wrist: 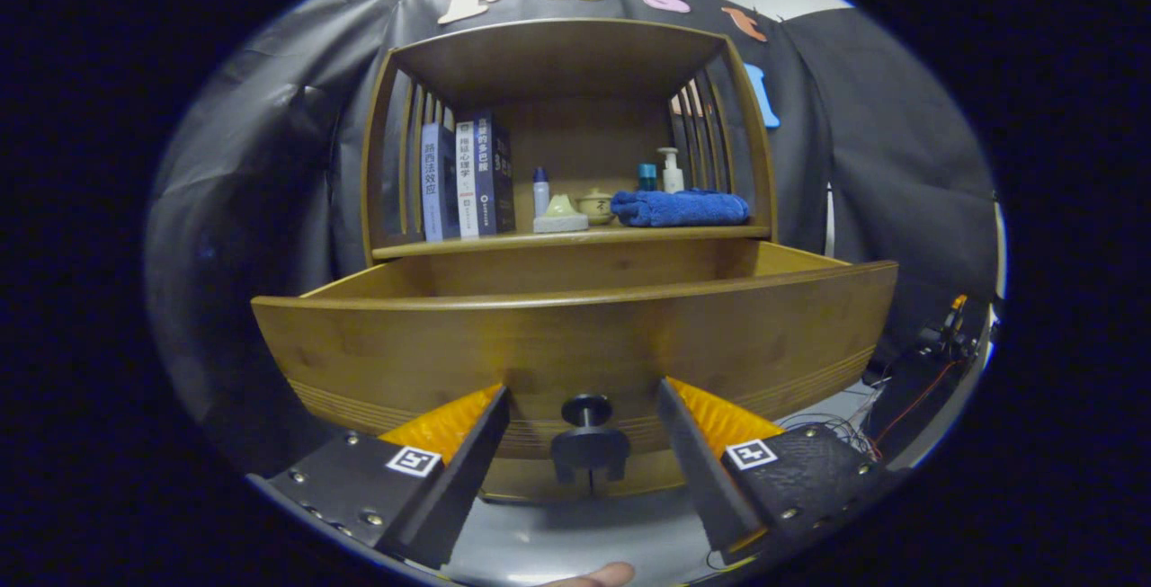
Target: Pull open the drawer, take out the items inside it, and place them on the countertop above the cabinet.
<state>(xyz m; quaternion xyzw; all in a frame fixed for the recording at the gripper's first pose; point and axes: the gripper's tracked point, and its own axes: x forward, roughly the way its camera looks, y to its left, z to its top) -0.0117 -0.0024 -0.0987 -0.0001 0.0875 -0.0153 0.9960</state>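
Gripper (584,412) jaws wide open, empty, either side of the pulled-out drawer's (575,344) black knob (587,410), not touching.

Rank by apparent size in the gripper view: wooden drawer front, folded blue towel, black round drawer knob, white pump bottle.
1. Wooden drawer front
2. Folded blue towel
3. Black round drawer knob, nearest the camera, between the open gripper fingers, so inflated
4. White pump bottle

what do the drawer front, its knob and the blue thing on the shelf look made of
Drawer front: wood, likely bamboo, amber with a satin sheen and faint grain. Knob, between the open gripper fingers: matte black, metal or plastic, can't tell. Blue towel: soft folded terry-like cloth.
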